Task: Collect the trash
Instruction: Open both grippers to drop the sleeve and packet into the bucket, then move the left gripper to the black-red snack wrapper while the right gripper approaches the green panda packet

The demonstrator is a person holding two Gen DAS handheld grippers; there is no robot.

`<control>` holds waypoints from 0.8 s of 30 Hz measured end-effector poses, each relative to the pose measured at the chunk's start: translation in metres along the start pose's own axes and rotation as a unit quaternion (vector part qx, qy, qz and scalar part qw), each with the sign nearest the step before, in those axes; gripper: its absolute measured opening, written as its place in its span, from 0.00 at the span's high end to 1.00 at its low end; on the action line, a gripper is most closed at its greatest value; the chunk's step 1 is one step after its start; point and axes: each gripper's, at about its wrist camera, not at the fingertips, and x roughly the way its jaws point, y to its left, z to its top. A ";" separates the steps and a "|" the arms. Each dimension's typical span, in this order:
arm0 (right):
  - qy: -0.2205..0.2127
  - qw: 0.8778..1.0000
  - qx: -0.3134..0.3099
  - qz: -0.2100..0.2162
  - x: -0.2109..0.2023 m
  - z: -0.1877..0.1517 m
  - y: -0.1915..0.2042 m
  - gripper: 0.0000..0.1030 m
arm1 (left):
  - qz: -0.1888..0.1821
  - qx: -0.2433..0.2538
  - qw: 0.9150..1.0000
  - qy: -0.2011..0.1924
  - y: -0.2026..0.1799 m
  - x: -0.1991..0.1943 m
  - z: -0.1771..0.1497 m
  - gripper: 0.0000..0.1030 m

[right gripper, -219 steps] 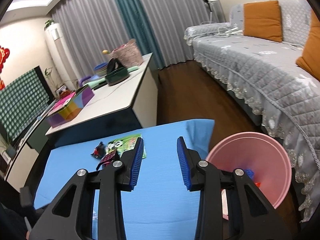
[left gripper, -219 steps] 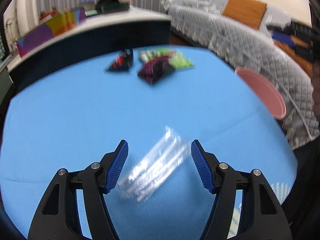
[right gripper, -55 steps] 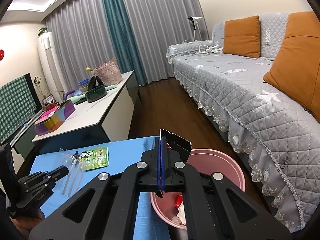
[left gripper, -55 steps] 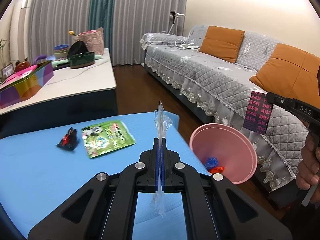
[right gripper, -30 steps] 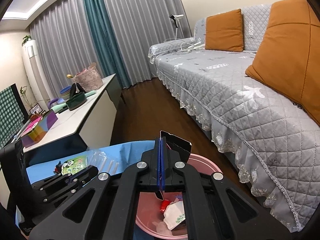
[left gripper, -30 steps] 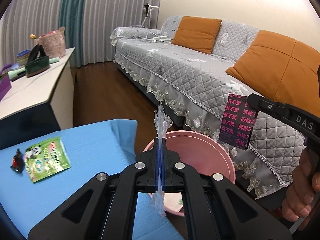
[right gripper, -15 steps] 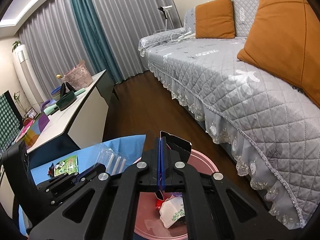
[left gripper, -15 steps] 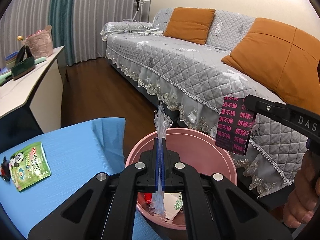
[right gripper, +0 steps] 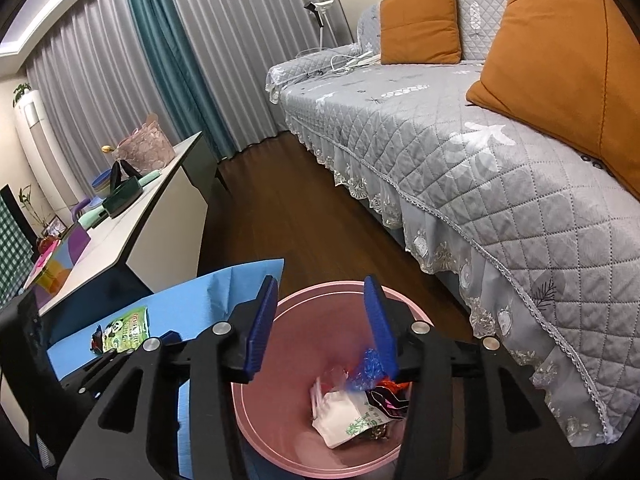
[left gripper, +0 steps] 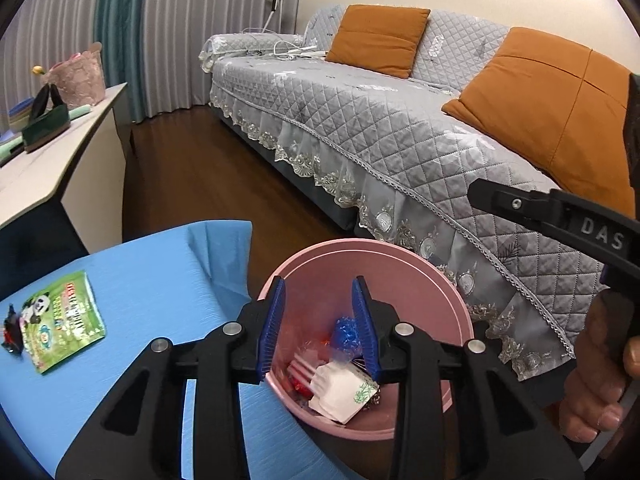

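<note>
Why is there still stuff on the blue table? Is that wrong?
Yes, two bits are left: a green panda packet and a small dark wrapper beside it on the blue table, not in the pink bin.

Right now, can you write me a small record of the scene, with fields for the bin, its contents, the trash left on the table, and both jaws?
bin: round pink plastic bin beside the blue-covered table
contents: white paper packet, blue crinkled wrapper, dark pink-printed wrapper, red bits
left on table: green panda-print snack packet, small black-and-red wrapper
left gripper: over the bin, jaws just opened, nothing between them
right gripper: over the bin, jaws just opened, nothing between them
</note>
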 end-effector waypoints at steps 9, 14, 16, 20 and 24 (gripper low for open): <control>0.006 1.000 -0.028 0.011 -0.002 -0.011 0.030 0.55 | 0.026 -0.019 0.999 -0.016 0.035 -0.047 -0.016 0.67; 0.012 0.998 -0.046 0.035 -0.003 -0.022 0.063 0.55 | 0.056 -0.033 0.998 -0.023 0.074 -0.079 -0.036 0.67; 0.012 0.997 -0.054 0.044 -0.004 -0.027 0.077 0.55 | 0.071 -0.046 0.996 -0.028 0.096 -0.091 -0.043 0.67; 0.013 0.993 -0.097 0.061 -0.002 -0.042 0.117 0.55 | 0.106 -0.086 0.990 -0.037 0.144 -0.109 -0.065 0.67; 0.013 0.989 -0.127 0.076 0.005 -0.056 0.149 0.55 | 0.145 -0.155 0.976 -0.039 0.198 -0.117 -0.086 0.67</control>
